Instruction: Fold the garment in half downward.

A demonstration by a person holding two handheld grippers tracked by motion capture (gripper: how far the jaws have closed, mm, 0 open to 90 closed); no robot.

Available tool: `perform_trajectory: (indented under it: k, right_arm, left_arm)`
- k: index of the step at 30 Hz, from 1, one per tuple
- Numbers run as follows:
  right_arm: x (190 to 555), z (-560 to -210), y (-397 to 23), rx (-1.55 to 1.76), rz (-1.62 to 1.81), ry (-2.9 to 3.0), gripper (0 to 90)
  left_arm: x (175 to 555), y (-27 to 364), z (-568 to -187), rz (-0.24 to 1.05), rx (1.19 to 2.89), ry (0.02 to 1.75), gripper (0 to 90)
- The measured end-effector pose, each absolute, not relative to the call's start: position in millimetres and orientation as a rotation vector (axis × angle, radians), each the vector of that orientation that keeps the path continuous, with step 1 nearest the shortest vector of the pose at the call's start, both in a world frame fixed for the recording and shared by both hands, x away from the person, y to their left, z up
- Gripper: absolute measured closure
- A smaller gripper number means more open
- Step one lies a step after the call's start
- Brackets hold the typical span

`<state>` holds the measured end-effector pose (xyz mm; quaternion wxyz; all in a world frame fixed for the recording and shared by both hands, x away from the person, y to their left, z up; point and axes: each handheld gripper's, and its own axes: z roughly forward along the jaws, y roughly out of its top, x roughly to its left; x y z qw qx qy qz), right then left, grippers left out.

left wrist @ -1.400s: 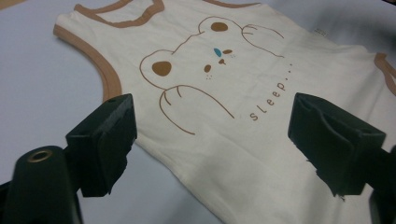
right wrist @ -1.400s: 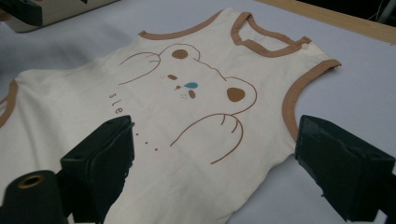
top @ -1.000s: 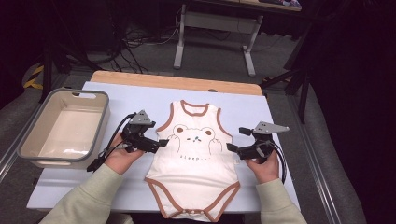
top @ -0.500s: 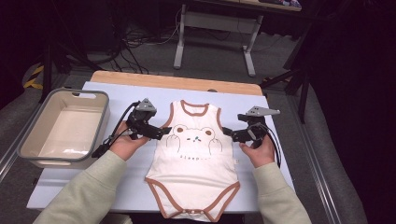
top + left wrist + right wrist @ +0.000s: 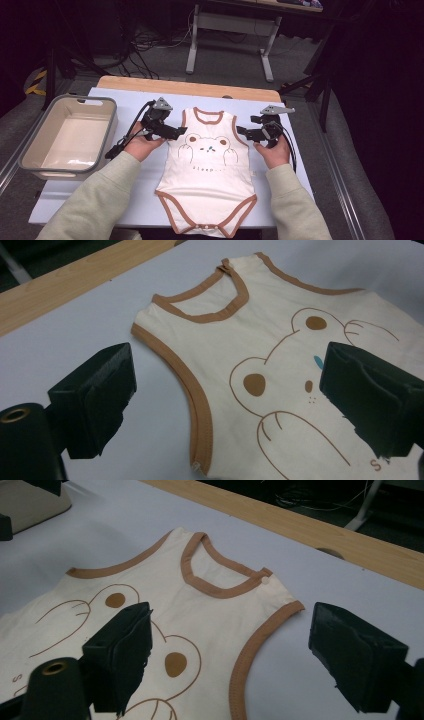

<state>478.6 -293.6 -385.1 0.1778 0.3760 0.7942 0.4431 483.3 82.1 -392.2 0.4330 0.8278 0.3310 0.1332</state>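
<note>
Since a second ago both my hands have slid up the table, from beside the bodysuit's waist to its armholes, and my right jaws have just been closing a little with nothing pressed between them.

At about nine o'clock on the table stands the grey bin (image 5: pixel 67 136), well apart from my work. Next comes my left gripper (image 5: pixel 181 132), pointing toward three o'clock at the cream bodysuit (image 5: pixel 210 170). Its jaws stand wide. In the left gripper view the brown-trimmed armhole edge (image 5: pixel 192 390) runs between my two fingers: one finger (image 5: pixel 97 397) hangs over bare blue table at eight o'clock, the other (image 5: pixel 372 395) over the bear print at four o'clock. Neither pad presses the cloth.

The bodysuit lies flat in the middle of the table (image 5: pixel 310 165), neck toward twelve o'clock, snaps toward six, with the bear face on its chest between my two grippers.

At three o'clock of the garment is my right gripper (image 5: pixel 245 133), pointing back toward nine o'clock. Its jaws are also well apart. In the right gripper view, one finger (image 5: pixel 122 647) sits above the bear's ear at seven o'clock and the other (image 5: pixel 352 655) above bare table at four o'clock; the armhole trim (image 5: pixel 250 655) passes between them, gripped by neither.
</note>
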Motion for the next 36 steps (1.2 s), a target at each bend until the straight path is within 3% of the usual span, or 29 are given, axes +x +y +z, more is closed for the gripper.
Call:
perform_trajectory:
  k: [17, 36]
  right_arm:
    - [502.4, -412.4, -281.7, 1.176, 1.234, 2.149, 29.2]
    - [530.6, -441.8, -272.7, 1.272, 1.114, 2.137, 36.5]
  left_arm:
    - [510.6, 60.6, -420.6, 0.440, 1.989, 0.936, 16.1]
    - [536.9, 56.3, -451.4, 0.442, 2.009, 1.061, 24.6]
